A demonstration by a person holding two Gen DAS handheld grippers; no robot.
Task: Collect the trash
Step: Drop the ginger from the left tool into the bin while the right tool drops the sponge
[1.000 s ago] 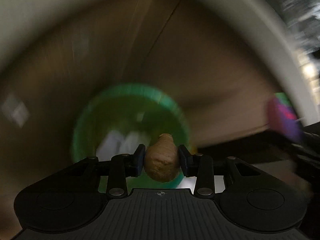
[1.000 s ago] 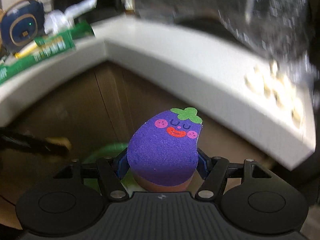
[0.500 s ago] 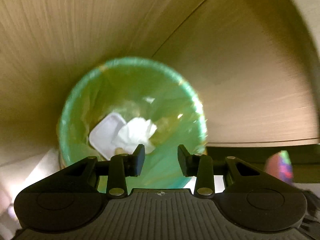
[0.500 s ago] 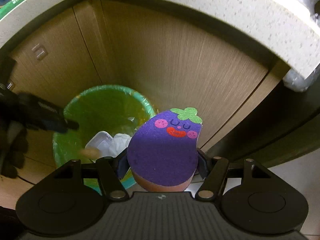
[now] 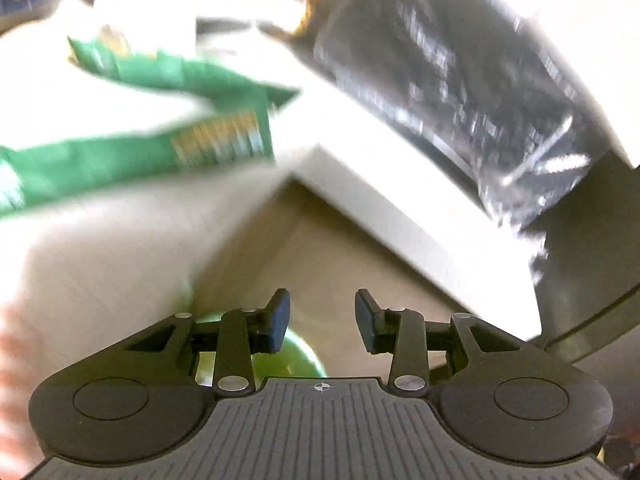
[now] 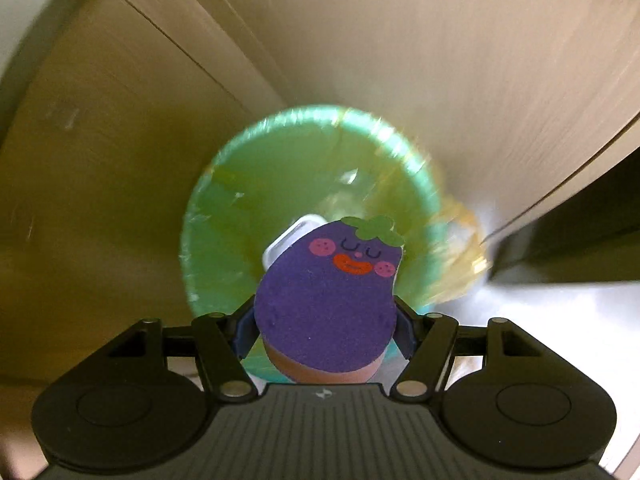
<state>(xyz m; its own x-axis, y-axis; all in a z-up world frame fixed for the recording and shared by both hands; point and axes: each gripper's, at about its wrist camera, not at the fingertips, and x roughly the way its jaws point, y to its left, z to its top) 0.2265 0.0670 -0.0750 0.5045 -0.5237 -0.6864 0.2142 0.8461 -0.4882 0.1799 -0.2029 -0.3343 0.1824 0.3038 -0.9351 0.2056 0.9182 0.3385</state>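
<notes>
One empty left gripper point(image 5: 322, 318), left wrist view: jaws stood apart, green bin point(image 5: 298, 354) just below at 6 o'clock. Right wrist view: right gripper point(image 6: 326, 330) clamped the eggplant sponge point(image 6: 326, 300), long axis toward 12 o'clock, bin mouth directly beyond.

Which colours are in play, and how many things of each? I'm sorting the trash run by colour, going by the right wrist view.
Purple: 1, the eggplant sponge clamped in the right gripper
Green: 1, the lined bin
White: 1, a container inside the bin
Total: 3
</notes>
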